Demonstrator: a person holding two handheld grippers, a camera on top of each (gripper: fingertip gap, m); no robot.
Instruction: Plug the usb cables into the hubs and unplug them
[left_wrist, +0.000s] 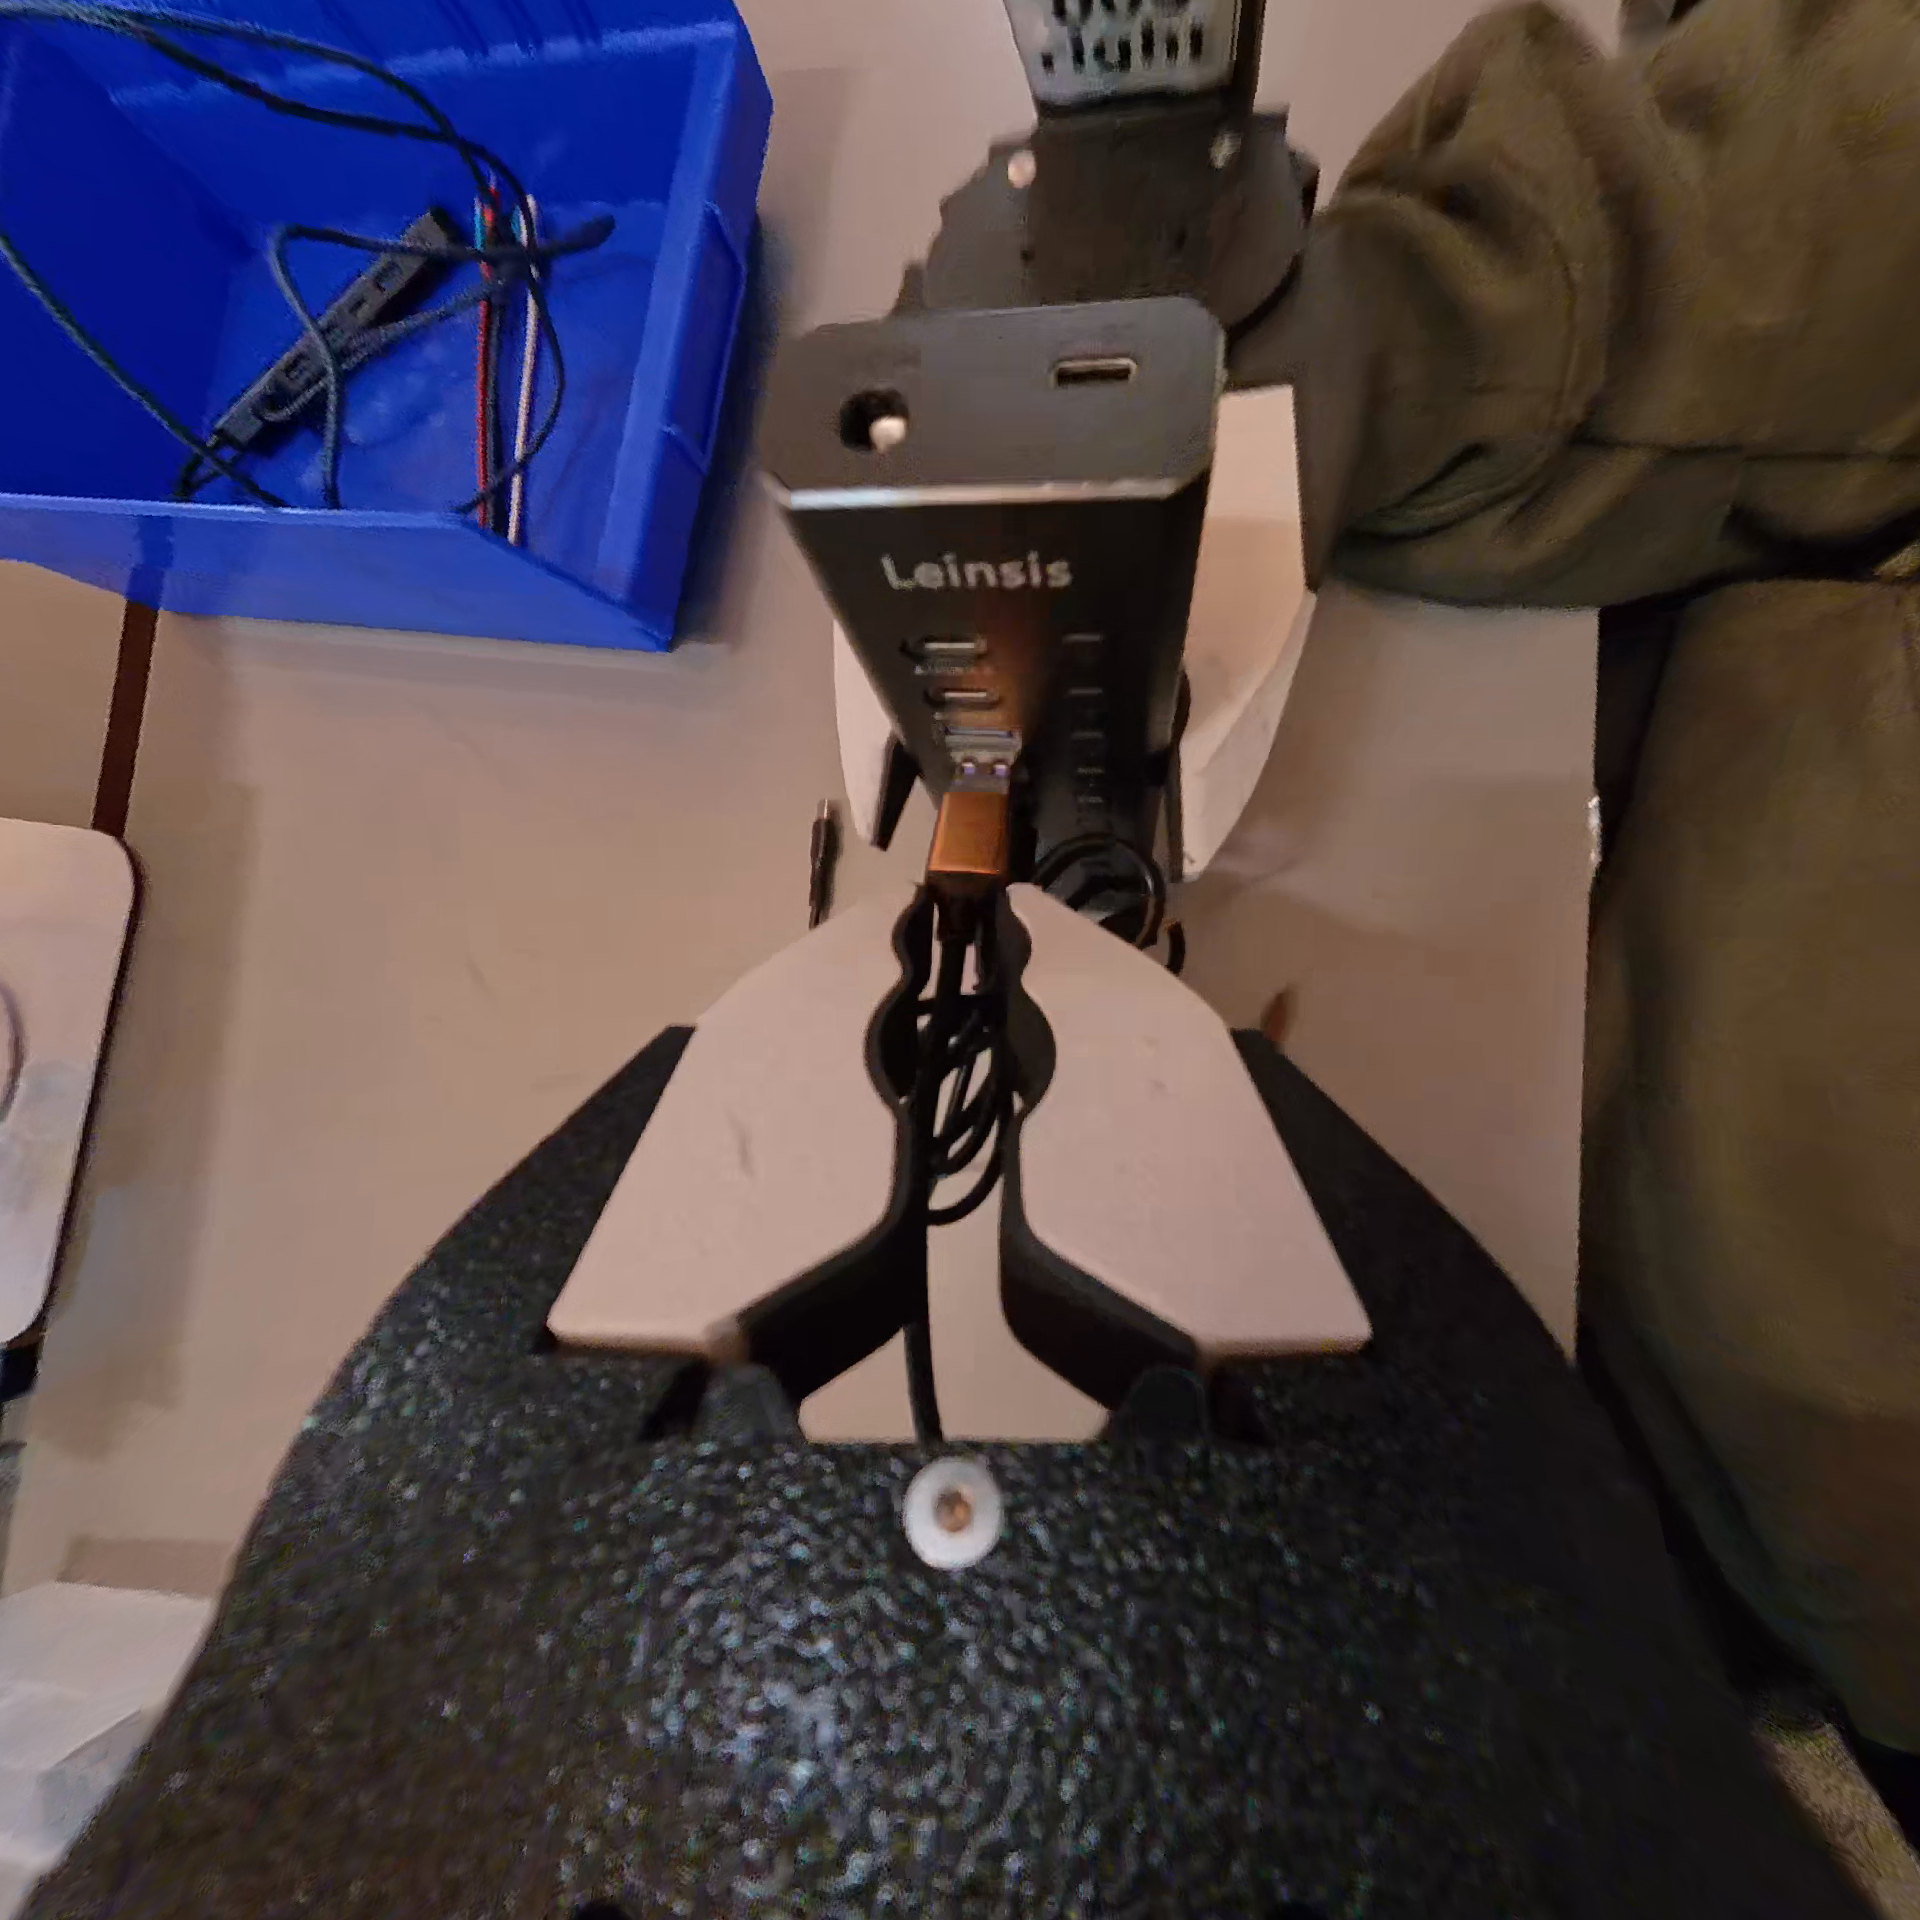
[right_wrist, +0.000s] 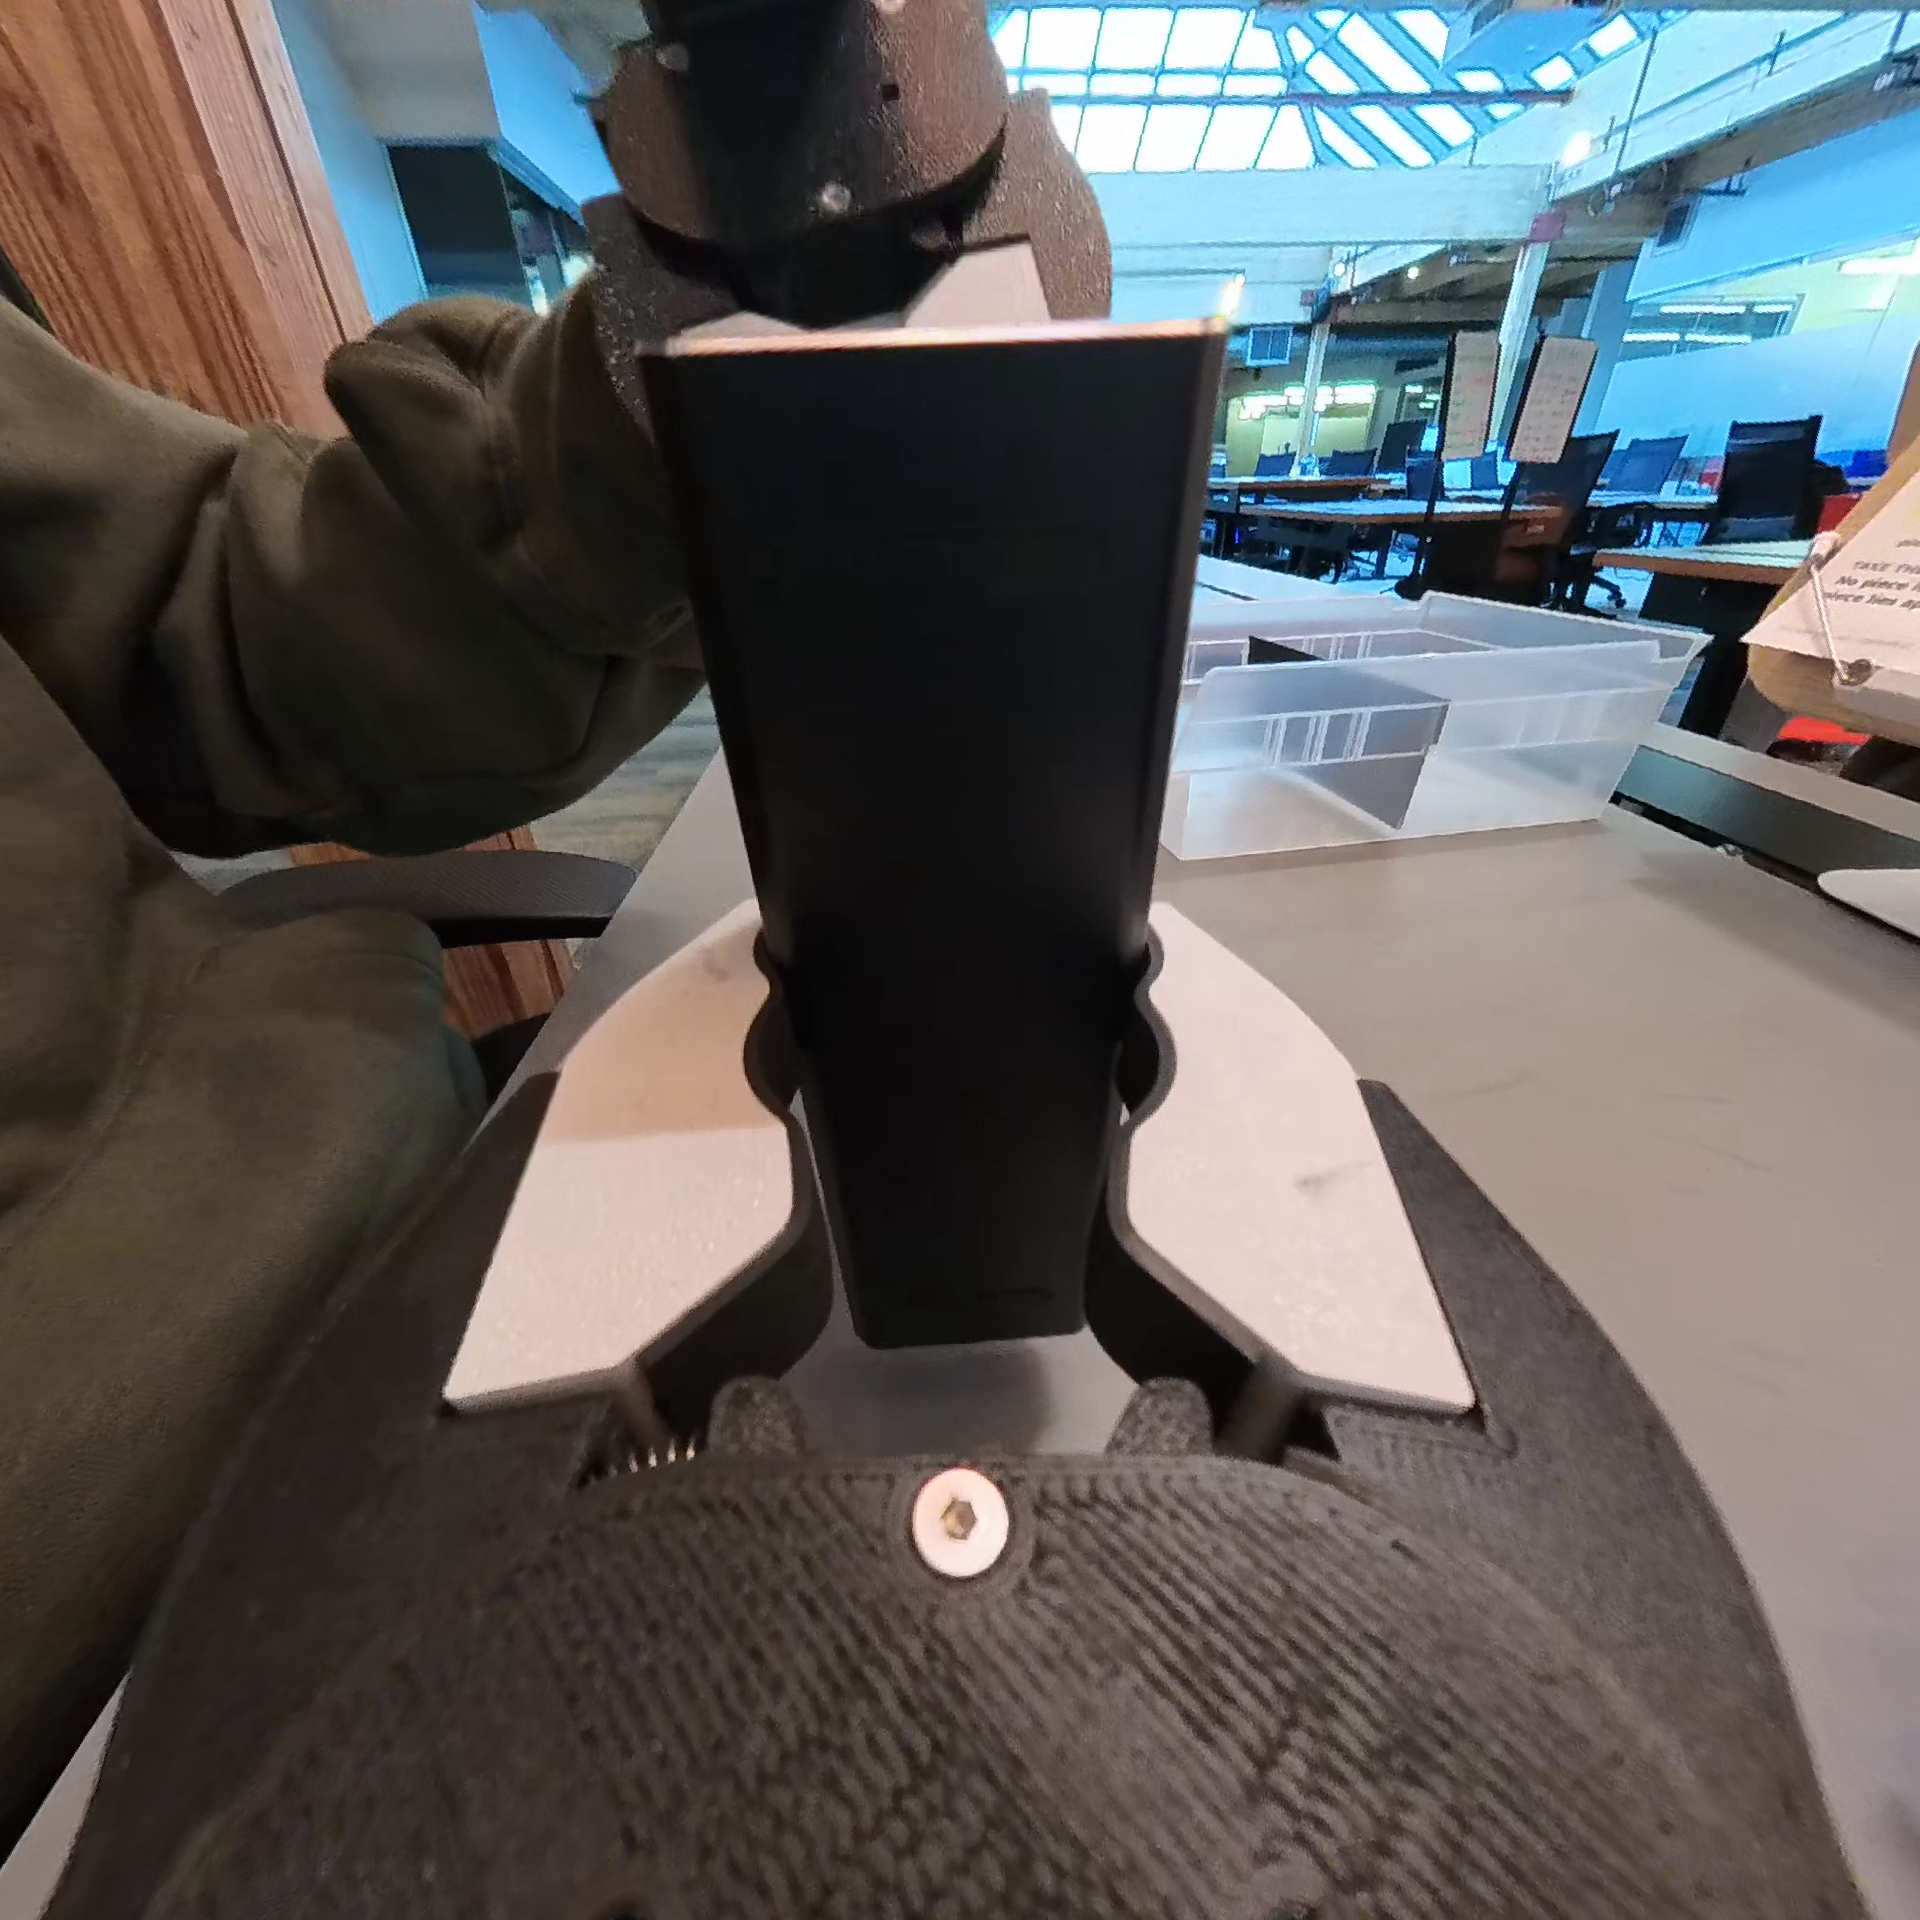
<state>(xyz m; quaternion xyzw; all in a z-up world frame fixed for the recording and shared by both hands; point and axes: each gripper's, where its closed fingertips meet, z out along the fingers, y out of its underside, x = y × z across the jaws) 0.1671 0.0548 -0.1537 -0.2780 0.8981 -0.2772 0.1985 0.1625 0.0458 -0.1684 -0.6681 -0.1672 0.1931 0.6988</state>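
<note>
A black USB hub (left_wrist: 987, 582) is held up in the air with its port face towards the left wrist camera. My left gripper (left_wrist: 966, 909) is shut on a USB cable with an orange-brown plug (left_wrist: 971, 836). The plug's metal tip sits at a port in the hub's left column; how deep it sits I cannot tell. The black cable (left_wrist: 951, 1091) hangs between the fingers. In the right wrist view my right gripper (right_wrist: 951, 997) is shut on the hub (right_wrist: 935, 727), whose plain back faces the camera. The left gripper's body (right_wrist: 810, 135) shows behind the hub.
A blue bin (left_wrist: 343, 312) with loose cables stands at the upper left on the beige table (left_wrist: 468, 883). An olive sleeve (left_wrist: 1662, 416) fills the right side. Clear plastic trays (right_wrist: 1423, 707) stand on the grey table (right_wrist: 1558, 1039) at the right. A chair armrest (right_wrist: 436, 894) is at the left.
</note>
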